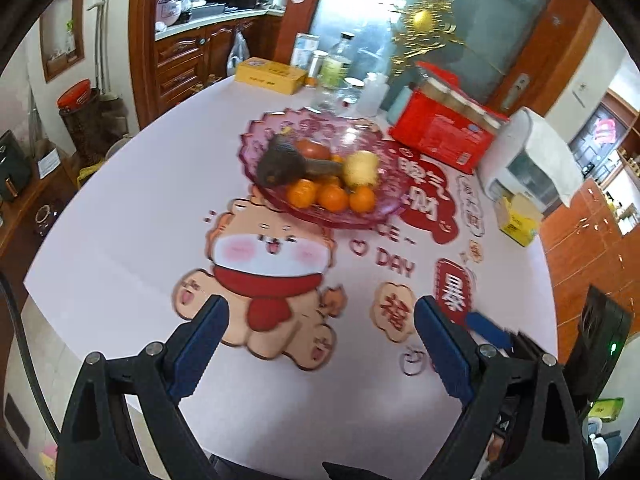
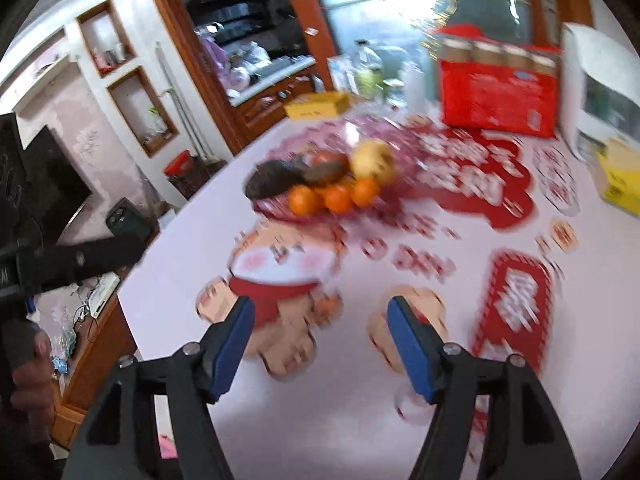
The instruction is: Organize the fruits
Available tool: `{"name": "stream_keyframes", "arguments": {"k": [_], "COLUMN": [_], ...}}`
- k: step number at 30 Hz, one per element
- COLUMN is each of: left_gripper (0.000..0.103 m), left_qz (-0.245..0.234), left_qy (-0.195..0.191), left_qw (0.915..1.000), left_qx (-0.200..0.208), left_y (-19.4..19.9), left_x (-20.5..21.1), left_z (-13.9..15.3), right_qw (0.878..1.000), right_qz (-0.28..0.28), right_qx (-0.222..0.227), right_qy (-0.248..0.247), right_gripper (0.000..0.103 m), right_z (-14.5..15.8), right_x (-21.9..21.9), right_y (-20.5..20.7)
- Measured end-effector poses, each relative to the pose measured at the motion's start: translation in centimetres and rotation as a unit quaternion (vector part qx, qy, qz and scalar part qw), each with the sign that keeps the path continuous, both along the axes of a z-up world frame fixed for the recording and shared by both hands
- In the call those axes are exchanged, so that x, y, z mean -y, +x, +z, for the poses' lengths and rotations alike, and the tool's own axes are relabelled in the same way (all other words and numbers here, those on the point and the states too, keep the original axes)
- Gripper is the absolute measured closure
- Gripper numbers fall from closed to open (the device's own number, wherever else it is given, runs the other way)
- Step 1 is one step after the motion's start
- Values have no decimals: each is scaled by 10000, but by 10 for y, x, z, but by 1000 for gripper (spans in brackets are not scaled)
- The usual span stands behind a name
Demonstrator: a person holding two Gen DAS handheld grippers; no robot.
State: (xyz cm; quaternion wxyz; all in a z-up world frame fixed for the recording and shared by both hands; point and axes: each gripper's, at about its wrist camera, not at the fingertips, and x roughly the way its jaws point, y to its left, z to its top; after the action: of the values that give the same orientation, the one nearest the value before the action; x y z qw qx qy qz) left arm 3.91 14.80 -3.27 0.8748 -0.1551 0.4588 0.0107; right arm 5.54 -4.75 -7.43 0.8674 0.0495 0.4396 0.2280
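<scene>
A pink glass fruit bowl [image 1: 384,208] stands mid-table and holds several oranges [image 1: 334,198], a yellow pear-like fruit [image 1: 360,168], a red fruit [image 1: 316,149] and dark brown sweet-potato-like pieces [image 1: 280,164]. The bowl [image 2: 384,136] and its oranges [image 2: 338,198] also show, blurred, in the right wrist view. My left gripper [image 1: 320,312] is open and empty over the cartoon print, well short of the bowl. My right gripper [image 2: 320,312] is open and empty, also near the table's front. A blue fingertip of the right gripper [image 1: 488,328] shows at the right of the left wrist view.
The round white table [image 1: 120,240] carries a cartoon-printed cloth. A red carton [image 1: 440,140], a yellow box [image 1: 270,74], bottles and jars [image 1: 336,68], a white appliance [image 1: 524,160] and a yellow tissue box [image 1: 516,220] stand along the far and right edges. Wooden cabinets lie beyond.
</scene>
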Motion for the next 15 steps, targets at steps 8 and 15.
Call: {"name": "stream_keyframes", "arguments": {"k": [8, 15], "left_gripper": [10, 10], "left_qz": [-702, -1123], "left_qy": [75, 402], "left_qw": [9974, 9922], "left_qx": [130, 354], "left_y": [-16, -33], "left_x": [50, 73], "left_z": [6, 34], "right_qw": [9924, 9881], "right_qz": [-1128, -1408], "right_qx": [-459, -596], "right_qy": [-194, -140], "right_gripper": [33, 21], "right_z": [17, 45], "right_x": [72, 83], "right_y": [-71, -96]}}
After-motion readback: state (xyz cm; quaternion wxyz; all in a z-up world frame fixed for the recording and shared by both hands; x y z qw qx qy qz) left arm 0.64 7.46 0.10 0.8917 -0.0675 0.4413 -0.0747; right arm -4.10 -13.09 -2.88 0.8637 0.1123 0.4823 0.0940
